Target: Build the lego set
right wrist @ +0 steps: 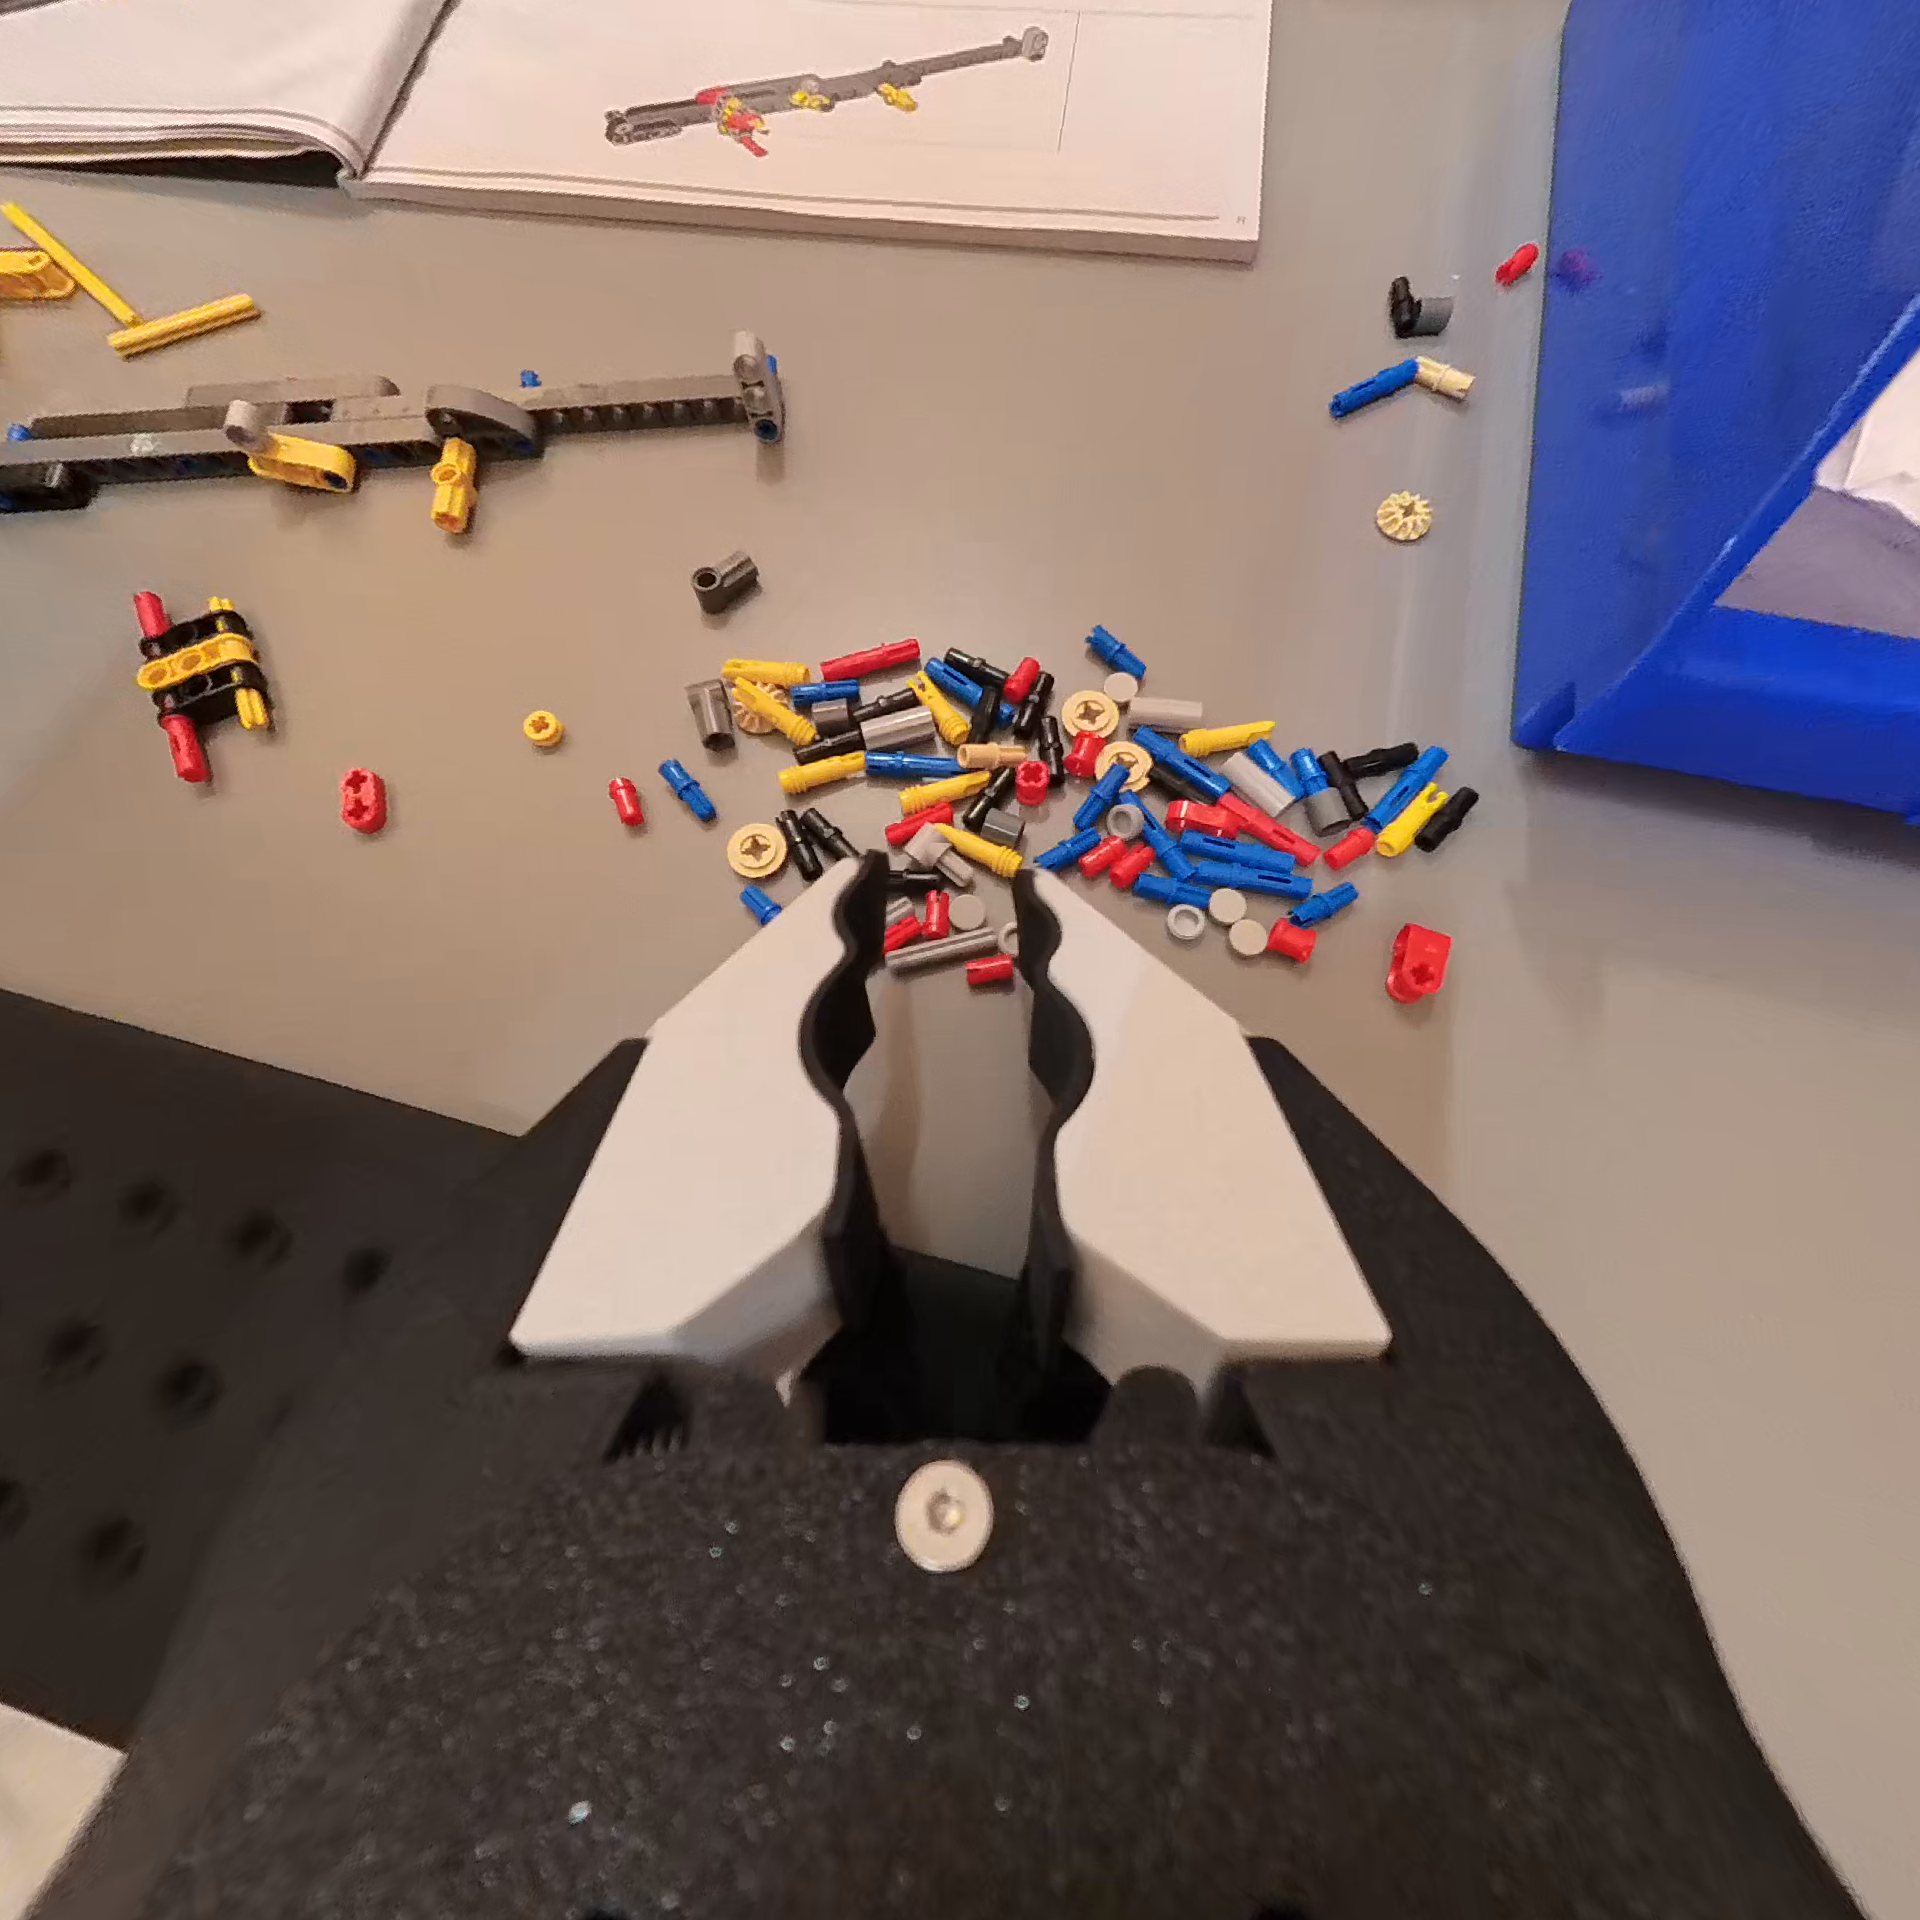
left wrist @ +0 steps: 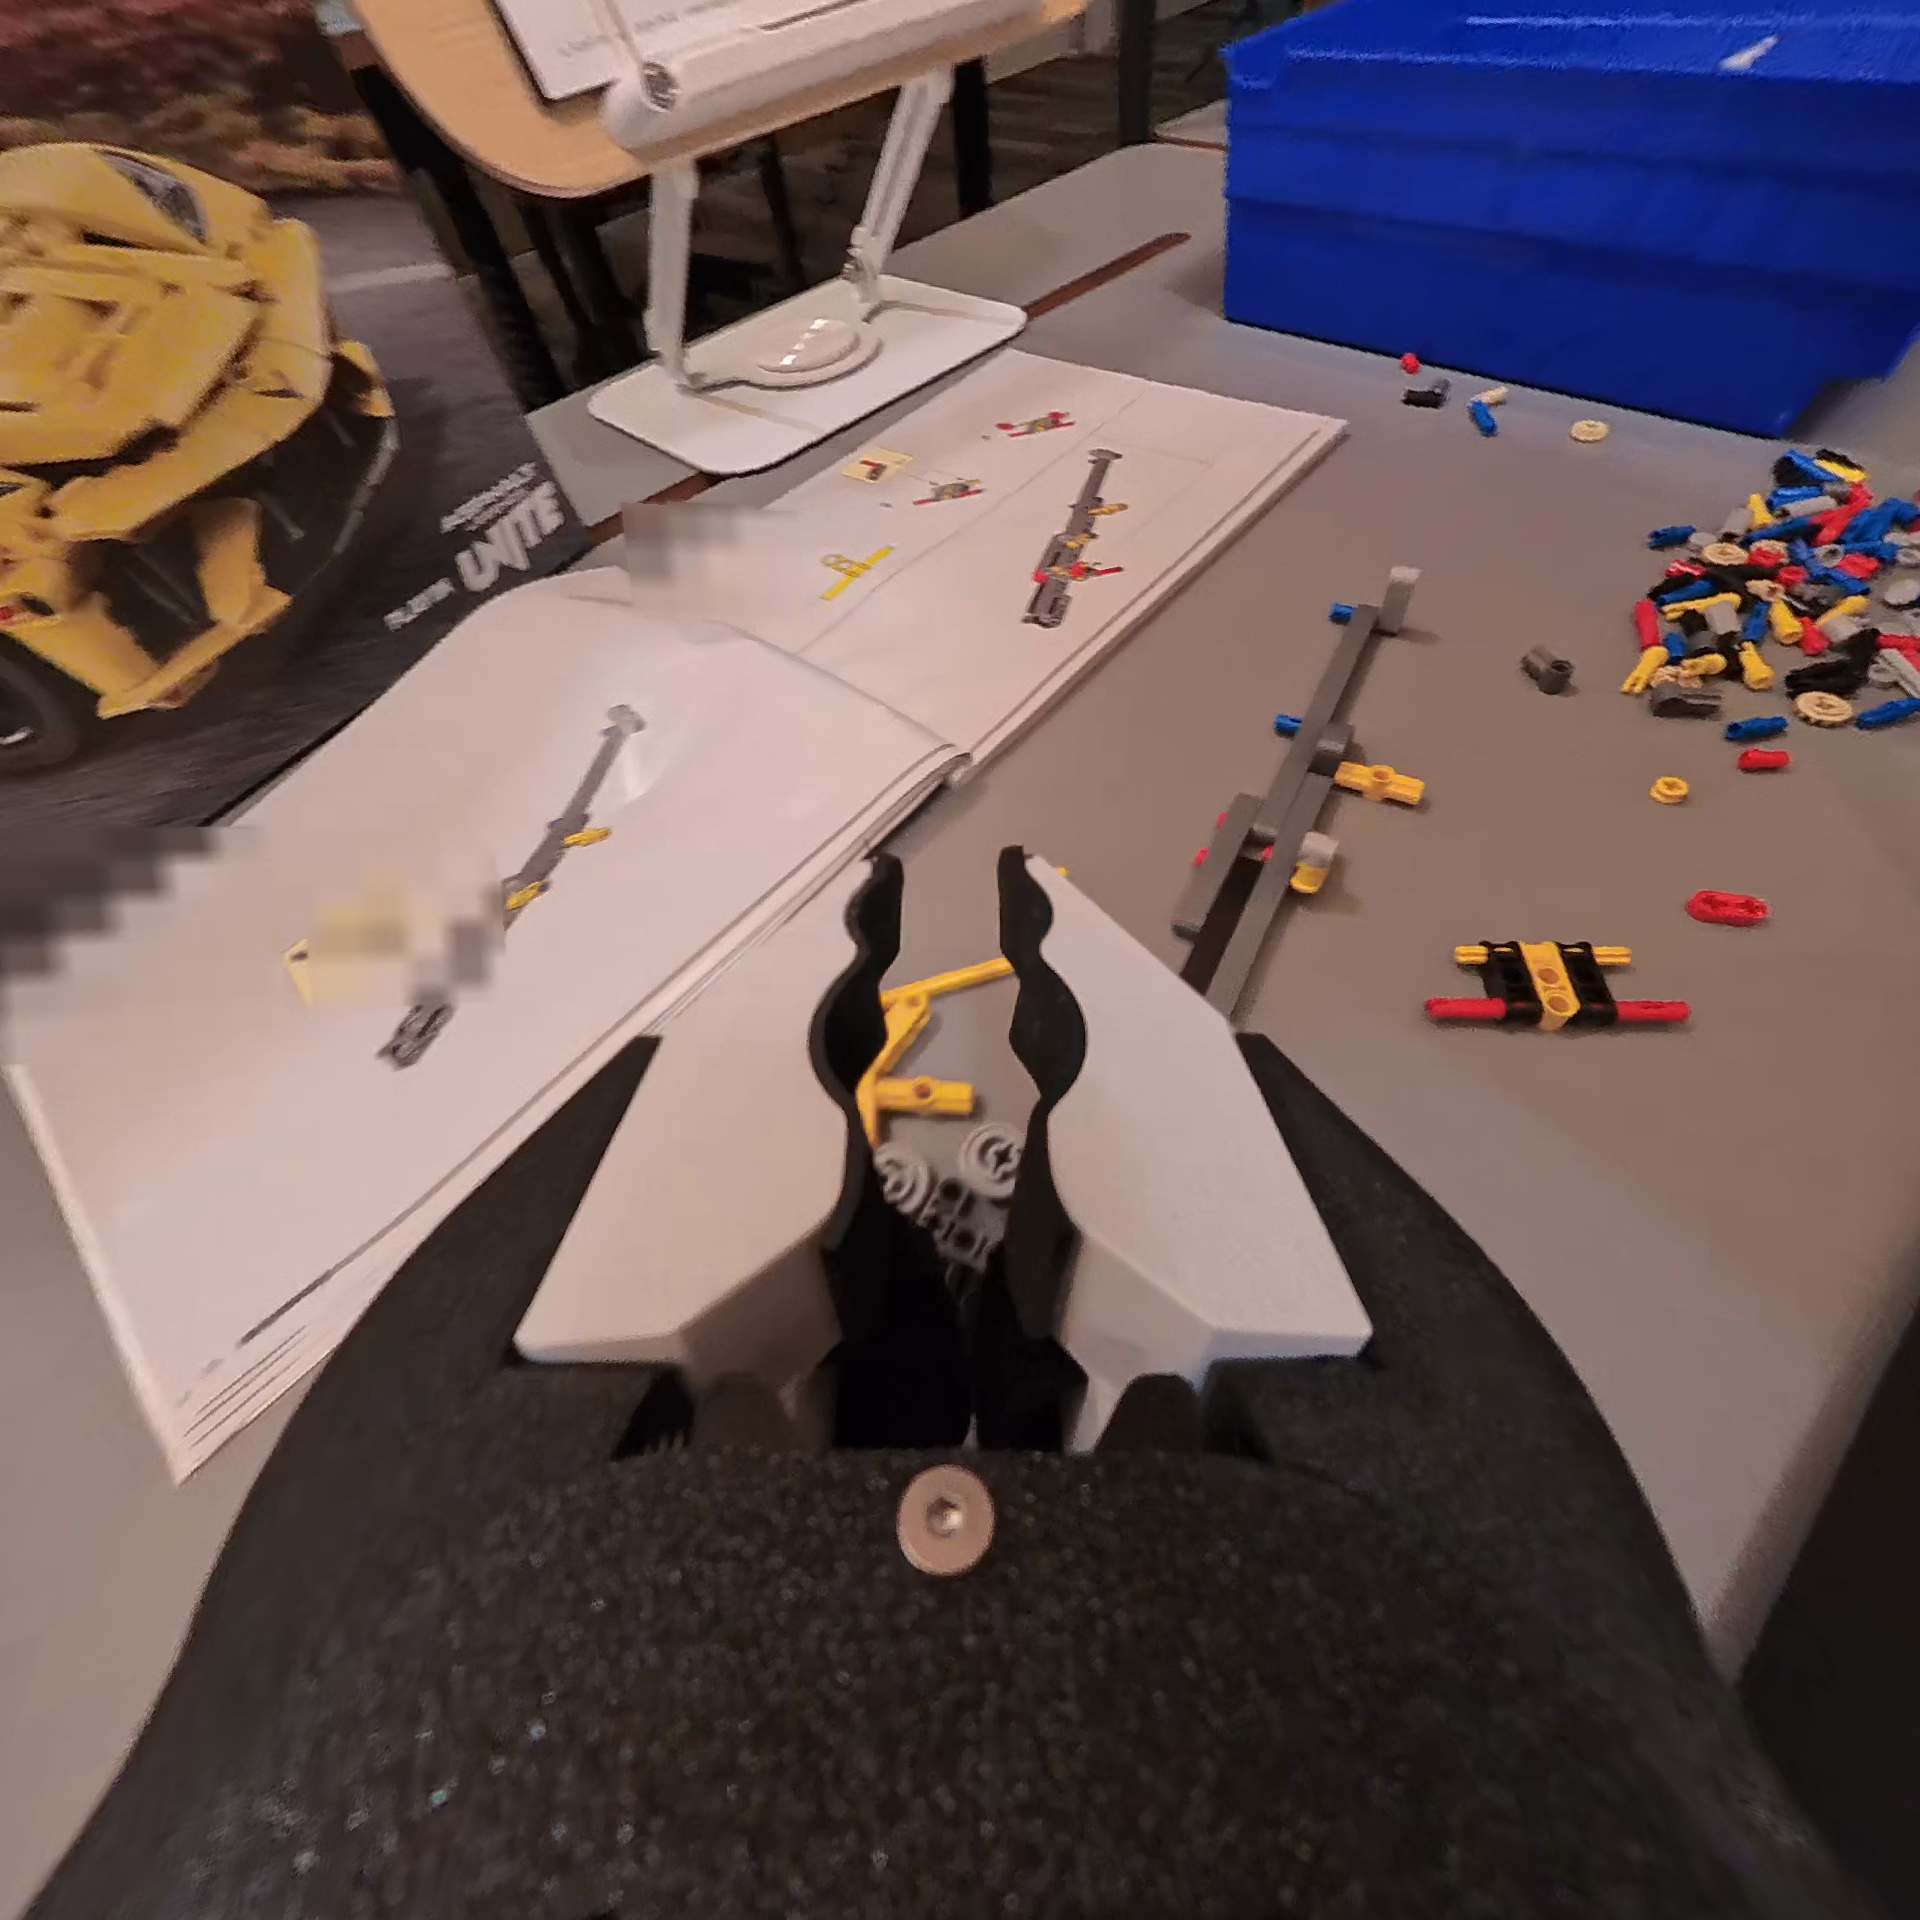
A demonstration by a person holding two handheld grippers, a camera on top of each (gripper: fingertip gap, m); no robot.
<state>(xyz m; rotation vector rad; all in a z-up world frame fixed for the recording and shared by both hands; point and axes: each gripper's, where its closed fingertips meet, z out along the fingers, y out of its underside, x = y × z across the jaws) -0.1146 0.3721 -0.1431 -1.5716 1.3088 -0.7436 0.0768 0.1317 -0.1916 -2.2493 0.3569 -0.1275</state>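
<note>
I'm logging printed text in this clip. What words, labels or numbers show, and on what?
Set box: white lettering near its lower corner; I don't copy writing out.
Instruction booklet: only diagrams legible; any page numbers too small.
Sheet on the stand: print too blurred.
Blue bins, loose pieces: none visible.

Both cams ride on the grippers and look forward along the jaws, tilted down at the grey worktop. Left wrist view sits low near the front edge, facing across the open instruction book toward the blue bins at the back right. Right wrist view hangs closer and steeper over the loose parts pile. Both views catch that pile, the long grey beam assembly, the book and the bins.
</note>
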